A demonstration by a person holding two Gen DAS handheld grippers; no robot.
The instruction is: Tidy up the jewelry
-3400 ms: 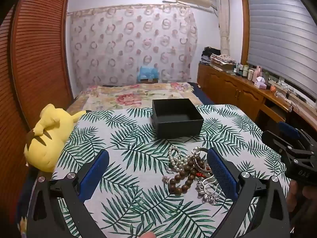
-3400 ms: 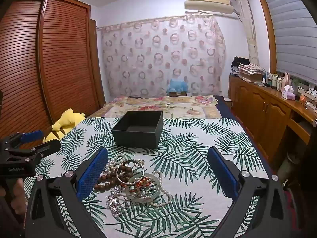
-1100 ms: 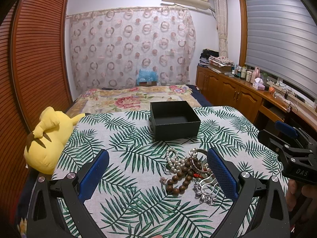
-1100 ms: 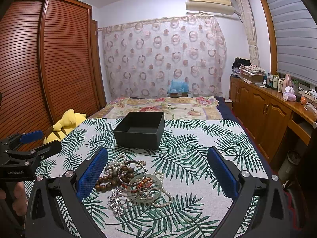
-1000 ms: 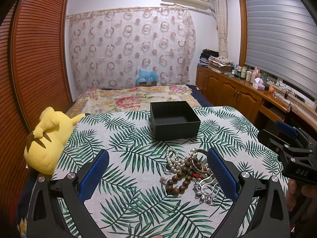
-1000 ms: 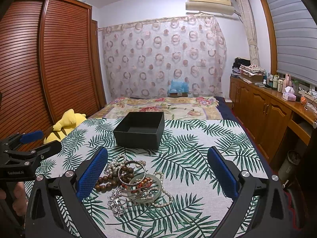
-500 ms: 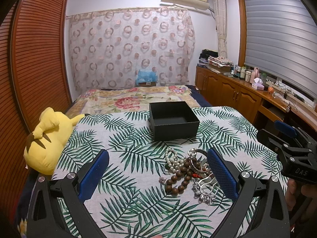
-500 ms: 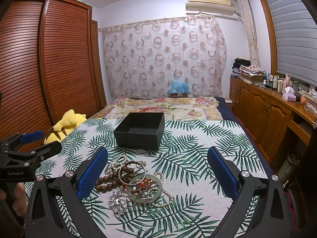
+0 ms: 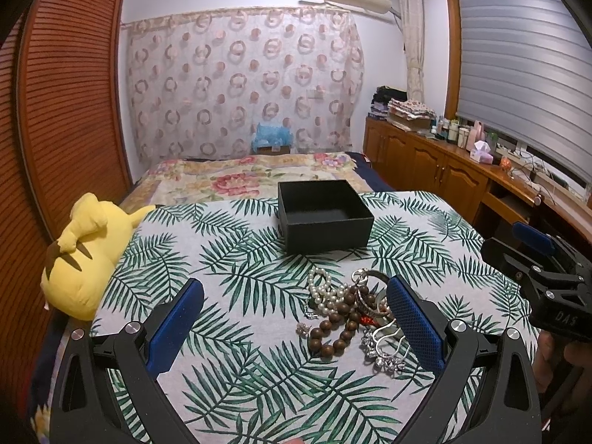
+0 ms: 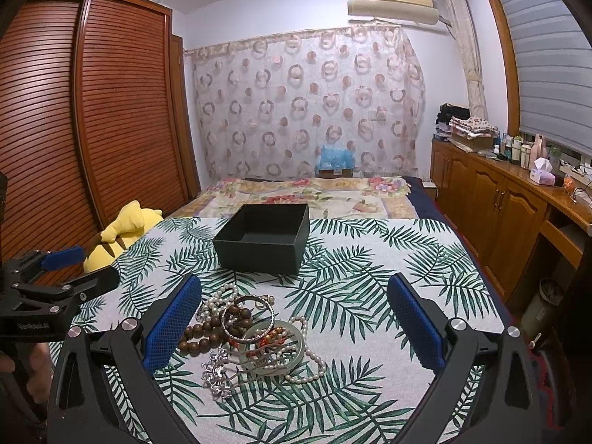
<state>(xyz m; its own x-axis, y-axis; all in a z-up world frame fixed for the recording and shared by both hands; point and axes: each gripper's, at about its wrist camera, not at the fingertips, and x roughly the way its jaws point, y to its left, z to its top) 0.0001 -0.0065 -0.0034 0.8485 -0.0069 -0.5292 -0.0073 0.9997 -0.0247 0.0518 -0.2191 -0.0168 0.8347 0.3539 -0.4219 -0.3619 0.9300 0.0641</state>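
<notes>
Covering the table (image 9: 236, 318) is a white cloth with green leaves, and behind it stands a bed (image 10: 307, 192) by a spotted curtain (image 10: 307, 107). A yellow plush toy (image 9: 85, 251) leans at the table's left edge. The jewelry pile (image 9: 351, 314) lies near the front, with the open black box (image 9: 323, 218) just behind it. Bare cloth stretches wide to the left and right. The left gripper (image 9: 296, 323) and right gripper (image 10: 294, 323) are both spread wide, holding nothing.
</notes>
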